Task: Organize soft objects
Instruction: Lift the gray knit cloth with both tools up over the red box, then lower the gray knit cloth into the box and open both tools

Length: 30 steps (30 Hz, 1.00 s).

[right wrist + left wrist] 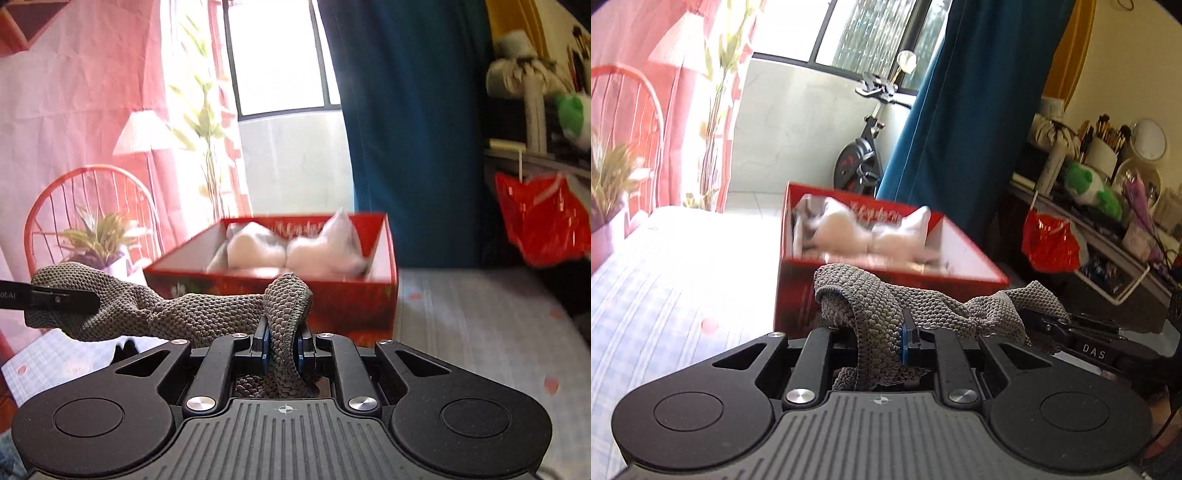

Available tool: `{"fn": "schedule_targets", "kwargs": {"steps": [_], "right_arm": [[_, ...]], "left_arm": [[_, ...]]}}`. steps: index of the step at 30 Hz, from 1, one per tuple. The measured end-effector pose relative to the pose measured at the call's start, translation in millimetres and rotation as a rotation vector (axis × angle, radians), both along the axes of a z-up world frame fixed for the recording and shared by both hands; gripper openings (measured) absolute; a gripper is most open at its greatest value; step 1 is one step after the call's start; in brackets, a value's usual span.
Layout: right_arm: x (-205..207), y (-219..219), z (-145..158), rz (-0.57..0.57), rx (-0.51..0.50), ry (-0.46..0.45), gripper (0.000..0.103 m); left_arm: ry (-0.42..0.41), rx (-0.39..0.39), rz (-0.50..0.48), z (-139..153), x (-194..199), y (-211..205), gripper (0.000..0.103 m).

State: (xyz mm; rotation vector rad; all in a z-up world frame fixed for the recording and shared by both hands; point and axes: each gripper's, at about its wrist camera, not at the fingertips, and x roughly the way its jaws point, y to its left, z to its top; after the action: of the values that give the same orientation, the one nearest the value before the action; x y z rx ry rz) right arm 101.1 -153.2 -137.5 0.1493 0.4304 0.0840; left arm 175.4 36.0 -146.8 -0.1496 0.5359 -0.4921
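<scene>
A grey-brown knitted garment (923,306) hangs stretched between my two grippers, lifted off the bed. My left gripper (908,338) is shut on one end of it, with cloth bunched over the fingers. My right gripper (283,345) is shut on the other end of the knitted garment (184,314). In the right wrist view the left gripper's finger (55,297) shows at the far left, clamped on the cloth. Beyond both stands a red box (960,273) on the bed, holding pale folded underwear (871,236). The same red box (332,291) lies straight ahead in the right wrist view.
The bed has a pale blue checked sheet (665,280). A red wire chair (85,199) and a potted plant (99,236) stand left. A blue curtain (971,129), an exercise bike (864,155), and a cluttered shelf with a red plastic bag (1051,242) stand right.
</scene>
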Motion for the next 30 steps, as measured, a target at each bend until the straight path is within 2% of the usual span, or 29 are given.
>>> {"fn": "schedule_targets", "kwargs": {"steps": [7,11,14,18,21,24,30], "right_arm": [[54,-22,43,-0.027,-0.021,-0.041,0.012],[90,-32,53,-0.037,-0.061,-0.023,0.012],[114,-33,53,-0.044,-0.090,0.004,0.012],[137,-34,49,-0.050,-0.094,0.052,0.012],[146,-32,40,-0.041,-0.126,0.097,0.012],[150,-30,31,-0.020,-0.150,0.134,0.012],[165,-28,11,-0.008,-0.146,0.225,0.014]], "left_arm": [[-0.073,0.046,0.025,44,53,-31,0.018],[-0.076,0.106,0.049,52,85,-51,0.018],[-0.028,0.146,0.046,48,104,-63,0.018],[0.049,0.225,-0.005,34,126,-75,0.019],[0.106,0.215,-0.028,21,133,-75,0.019],[0.131,0.248,-0.030,10,139,-79,0.019],[0.195,0.250,-0.029,-5,163,-82,0.019]]}}
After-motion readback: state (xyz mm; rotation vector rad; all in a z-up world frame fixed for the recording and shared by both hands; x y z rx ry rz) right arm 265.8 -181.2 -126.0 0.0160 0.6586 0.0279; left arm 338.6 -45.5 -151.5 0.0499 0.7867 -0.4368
